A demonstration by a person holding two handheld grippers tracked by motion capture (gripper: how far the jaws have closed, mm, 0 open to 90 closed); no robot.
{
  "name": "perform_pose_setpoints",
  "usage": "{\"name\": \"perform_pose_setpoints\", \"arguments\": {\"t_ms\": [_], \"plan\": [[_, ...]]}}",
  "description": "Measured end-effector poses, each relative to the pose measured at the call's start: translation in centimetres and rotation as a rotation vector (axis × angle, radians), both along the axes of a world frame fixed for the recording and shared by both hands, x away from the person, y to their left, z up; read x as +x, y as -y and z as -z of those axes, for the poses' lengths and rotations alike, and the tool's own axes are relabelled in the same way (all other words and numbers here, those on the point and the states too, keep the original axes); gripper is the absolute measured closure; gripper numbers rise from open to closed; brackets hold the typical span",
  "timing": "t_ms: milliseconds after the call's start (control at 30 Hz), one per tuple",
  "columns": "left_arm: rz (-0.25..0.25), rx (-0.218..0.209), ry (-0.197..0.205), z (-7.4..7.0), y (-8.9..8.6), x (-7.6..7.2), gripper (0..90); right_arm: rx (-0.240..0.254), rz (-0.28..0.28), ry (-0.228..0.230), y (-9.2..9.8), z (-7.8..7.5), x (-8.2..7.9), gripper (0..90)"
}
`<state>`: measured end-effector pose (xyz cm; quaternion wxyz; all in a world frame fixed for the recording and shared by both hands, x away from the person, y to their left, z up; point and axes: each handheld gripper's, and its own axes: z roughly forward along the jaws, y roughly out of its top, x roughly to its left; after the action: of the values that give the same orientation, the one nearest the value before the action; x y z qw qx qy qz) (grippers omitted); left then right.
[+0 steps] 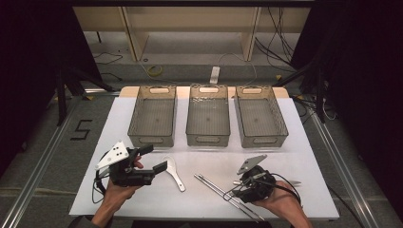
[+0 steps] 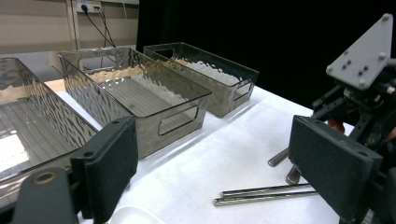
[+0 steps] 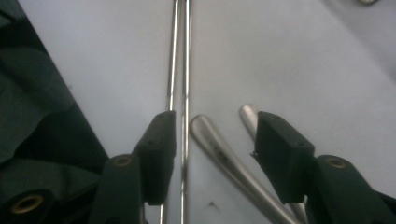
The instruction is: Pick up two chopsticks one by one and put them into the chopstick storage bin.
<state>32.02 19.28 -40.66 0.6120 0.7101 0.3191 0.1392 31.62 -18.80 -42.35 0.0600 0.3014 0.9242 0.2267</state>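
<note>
A white table surface (image 1: 142, 190) is seen w/ three clear ribbed bins in a row at its far side: left bin (image 1: 153, 116), middle bin (image 1: 208, 115), right bin (image 1: 261, 116). All three look empty.

The left gripper (image 1: 154, 158) is held in the person's left hand (image 1: 119, 189), jaws released, wide apart, nothing between them. In the left gripper view the bins are seen beyond and between the two black pads (image 2: 112, 165), the middle bin straight ahead of the gap. A white spoon (image 1: 174, 172) lies on the surface just beside the lower jaw in the high view; whether it is touched cannot be told. The grey three-cornered plate (image 1: 113, 154) sits atop this gripper.

The right gripper (image 1: 237, 186) is held in the right hand (image 1: 281, 202), lowered close over the surface. Its jaws are apart, not clenched on anything. In the right gripper view a pair of thin metal chopsticks (image 3: 181, 60) runs straight out ahead, passing along the inner face of the left-hand jaw. Two rounded metal utensil handles (image 3: 219, 147) lie betw. the jaws, angled toward the right-hand one. Contact w/ the pads cannot be told. Dark cloth (image 3: 37, 116) is seen outside the left-hand jaw.

In the left gripper view the right gripper (image 2: 369, 107) is seen beyond its right-hand jaw, w/ the chopsticks (image 2: 266, 193) lying in the gap ahead.
</note>
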Motion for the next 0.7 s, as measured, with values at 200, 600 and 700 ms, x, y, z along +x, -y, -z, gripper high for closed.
{"name": "perform_pose_setpoints", "arguments": {"t_ms": [200,600,700], "plan": [[0.0,-0.001,-0.001,0.0,0.0,0.0,15.5,-0.077,-0.042,-0.066,-1.0,1.1,-0.2,60.9],[0.002,-0.004,-0.001,0.0,0.0,0.1,15.5,-0.133,-0.09,-0.079,-4.4,1.7,2.1,68.5],[0.004,-0.005,0.0,0.0,0.0,0.0,15.5,-0.155,-0.104,-0.098,-5.2,2.1,2.5,70.5]]}}
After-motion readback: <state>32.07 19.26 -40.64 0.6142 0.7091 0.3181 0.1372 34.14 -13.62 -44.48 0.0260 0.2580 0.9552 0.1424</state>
